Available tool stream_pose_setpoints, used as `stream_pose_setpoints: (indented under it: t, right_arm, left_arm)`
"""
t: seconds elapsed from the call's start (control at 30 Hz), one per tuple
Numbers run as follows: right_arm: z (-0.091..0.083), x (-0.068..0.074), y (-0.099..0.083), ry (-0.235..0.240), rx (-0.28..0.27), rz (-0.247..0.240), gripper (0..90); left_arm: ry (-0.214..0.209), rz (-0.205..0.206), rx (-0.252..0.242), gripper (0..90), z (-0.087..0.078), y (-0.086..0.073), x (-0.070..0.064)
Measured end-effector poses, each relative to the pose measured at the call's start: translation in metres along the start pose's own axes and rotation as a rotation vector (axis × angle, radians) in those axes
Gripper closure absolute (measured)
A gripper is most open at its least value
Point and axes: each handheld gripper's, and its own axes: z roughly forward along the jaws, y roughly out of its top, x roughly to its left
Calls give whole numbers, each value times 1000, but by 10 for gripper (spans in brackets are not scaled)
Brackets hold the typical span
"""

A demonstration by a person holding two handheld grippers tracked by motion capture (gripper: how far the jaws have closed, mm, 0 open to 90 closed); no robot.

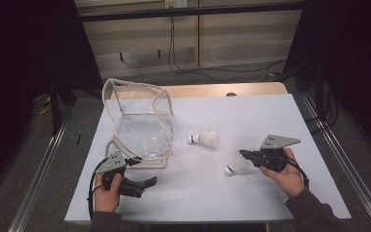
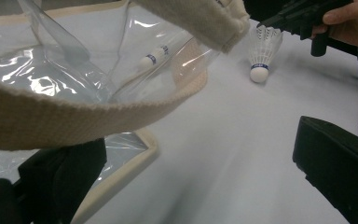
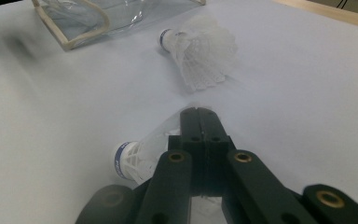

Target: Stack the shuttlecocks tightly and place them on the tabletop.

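A clear plastic bag (image 1: 142, 128) with beige trim stands open on the left of the white table (image 1: 256, 113). My left gripper (image 1: 142, 172) is open at the bag's near corner, and the beige strap (image 2: 74, 116) crosses just ahead of its spread jaws (image 2: 191, 179). My right gripper (image 1: 244, 154) (image 3: 198, 115) is shut on the feather skirt of a white shuttlecock (image 1: 233, 165) (image 3: 130, 158) (image 2: 261, 53), cork low and pointing left. A second shuttlecock (image 1: 204, 138) (image 3: 200, 51) lies on its side mid-table, and shows through the plastic as a shuttlecock (image 2: 154, 57) in the left gripper view.
A bare wooden table edge (image 1: 222, 90) runs behind the white sheet. Metal rails (image 1: 340, 159) flank both sides of the table, and cables (image 1: 212, 72) lie on the floor beyond it. White surface lies open between the bag and the right hand.
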Motion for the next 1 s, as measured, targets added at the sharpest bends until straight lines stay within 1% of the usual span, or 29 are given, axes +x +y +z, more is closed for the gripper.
stream_pose_setpoints:
  t: [0.2,0.3,0.4,0.67,0.83,0.87,1.0]
  right_arm:
    - [-1,-2,-2,3,3,20,900]
    - [-1,-3,-3,1,9,17,900]
    - [0,-3,-5,-2,17,16,900]
    - [-2,-5,-5,-14,12,21,899]
    - [-3,-5,-5,-19,20,18,896]
    - [-4,-6,-5,-19,20,17,894]
    - [-5,-7,-6,-16,20,21,888]
  left_arm:
    - [0,0,0,29,0,0,0]
    - [0,-1,-5,28,0,0,0]
    - [0,3,1,28,-1,0,0]
    - [1,3,0,29,0,0,0]
    - [1,0,-5,29,0,0,0]
    - [0,2,1,29,-1,0,0]
    - [0,2,1,29,-1,0,0]
